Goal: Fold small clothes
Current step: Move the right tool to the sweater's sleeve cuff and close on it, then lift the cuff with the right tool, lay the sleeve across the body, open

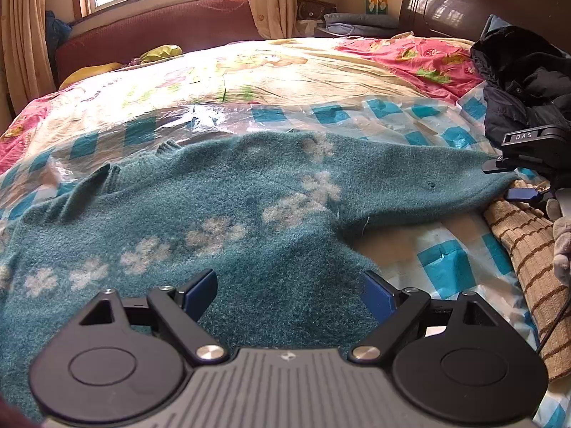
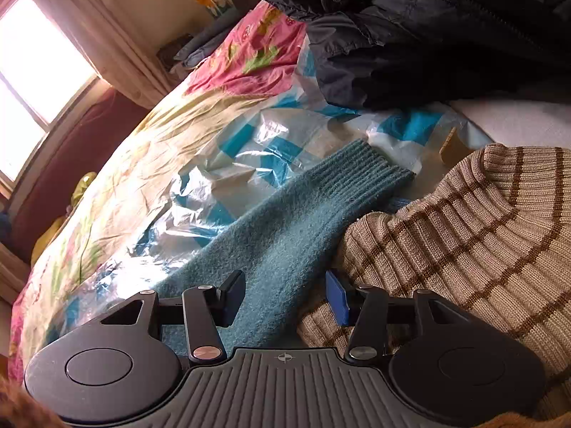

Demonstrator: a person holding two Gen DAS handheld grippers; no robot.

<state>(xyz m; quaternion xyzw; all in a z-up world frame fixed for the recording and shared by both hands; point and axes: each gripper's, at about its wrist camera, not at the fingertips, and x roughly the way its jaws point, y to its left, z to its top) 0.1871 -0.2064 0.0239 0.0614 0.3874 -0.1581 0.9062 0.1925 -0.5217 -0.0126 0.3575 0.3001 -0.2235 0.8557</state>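
Note:
A small teal knit sweater point(image 1: 249, 207) with pale flower shapes lies spread flat on a blue-checked plastic sheet point(image 1: 321, 114) on the bed. My left gripper point(image 1: 289, 296) is open, jaws wide, low over the sweater's body near its lower hem. The right sleeve stretches out to the right, and my right gripper point(image 1: 514, 178) shows at its end in the left wrist view. In the right wrist view the right gripper point(image 2: 285, 299) is open with its fingers either side of the teal sleeve point(image 2: 292, 235), whose ribbed cuff point(image 2: 360, 174) points away.
A tan sweater with brown stripes point(image 2: 464, 249) lies right beside the sleeve, also in the left wrist view point(image 1: 528, 260). A black padded jacket point(image 2: 428, 35) is heaped at the far right. A floral quilt point(image 1: 285, 67) covers the bed; dark headboard point(image 1: 446, 0) behind.

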